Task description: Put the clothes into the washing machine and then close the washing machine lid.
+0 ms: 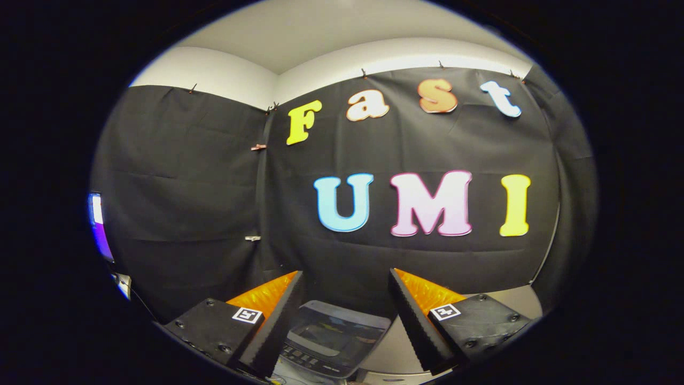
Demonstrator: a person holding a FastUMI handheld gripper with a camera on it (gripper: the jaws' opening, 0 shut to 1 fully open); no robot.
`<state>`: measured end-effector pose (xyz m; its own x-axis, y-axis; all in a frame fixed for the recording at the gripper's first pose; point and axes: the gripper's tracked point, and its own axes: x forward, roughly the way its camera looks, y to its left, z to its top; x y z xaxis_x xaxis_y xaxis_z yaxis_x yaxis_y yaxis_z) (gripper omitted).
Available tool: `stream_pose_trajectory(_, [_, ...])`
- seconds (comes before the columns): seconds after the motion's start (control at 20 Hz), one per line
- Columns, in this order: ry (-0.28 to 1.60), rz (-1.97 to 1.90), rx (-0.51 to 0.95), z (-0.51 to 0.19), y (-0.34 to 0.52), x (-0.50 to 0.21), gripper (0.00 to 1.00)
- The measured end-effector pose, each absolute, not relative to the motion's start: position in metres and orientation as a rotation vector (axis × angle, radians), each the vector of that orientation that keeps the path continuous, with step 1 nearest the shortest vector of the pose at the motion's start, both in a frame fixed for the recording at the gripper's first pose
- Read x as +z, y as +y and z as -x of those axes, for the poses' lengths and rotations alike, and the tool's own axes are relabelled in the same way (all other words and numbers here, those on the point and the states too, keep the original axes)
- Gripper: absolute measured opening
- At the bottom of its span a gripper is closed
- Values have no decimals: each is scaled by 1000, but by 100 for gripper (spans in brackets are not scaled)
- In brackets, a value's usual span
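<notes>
My gripper [346,275] is open, its two black ridged fingers spread wide with orange backing behind them and nothing between them. Below and just ahead of the fingers sits a small grey washing machine [334,337], seen from above. Its dark tinted lid lies flat over the top, and a row of control buttons runs along its near edge. The machine stands on a light table [513,297]. No clothes can be made out.
The booth's black cloth wall [214,214] hangs close behind the machine and wraps around both sides. A lit screen [98,224] glows at the far left. White wall and ceiling show above the cloth.
</notes>
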<state>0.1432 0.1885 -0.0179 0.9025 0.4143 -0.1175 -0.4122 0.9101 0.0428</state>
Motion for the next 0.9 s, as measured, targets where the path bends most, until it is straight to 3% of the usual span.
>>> stream_pose_trajectory(0.4, [-16,67,286,-86,101,33,98])
stream_pose_trajectory(0.9, [-31,76,138,-50,24,49,98])
